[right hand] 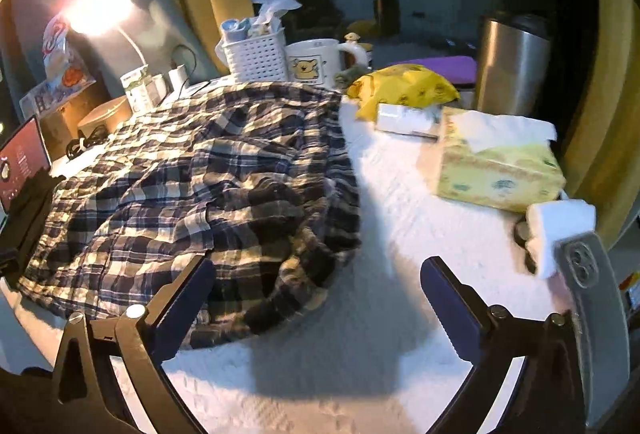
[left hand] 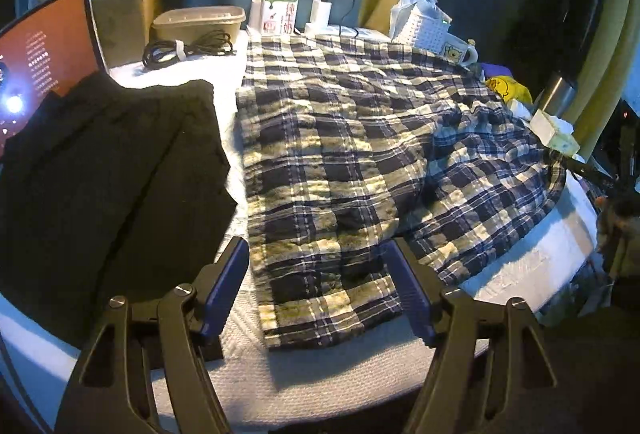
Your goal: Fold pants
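Plaid pants (left hand: 340,162) lie rumpled and spread across the white table (right hand: 340,374), so folding looks barely begun. Nearest, the left gripper (left hand: 318,290) and right gripper (right hand: 316,298) both gape wide, holding nothing; clutter lines the far edge.

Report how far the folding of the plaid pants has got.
Done: the plaid pants lie spread on the white table cover, rumpled at the right; no finished fold shows. In hand: nothing; left gripper and right gripper are open above the near edge. Left: all the folding.
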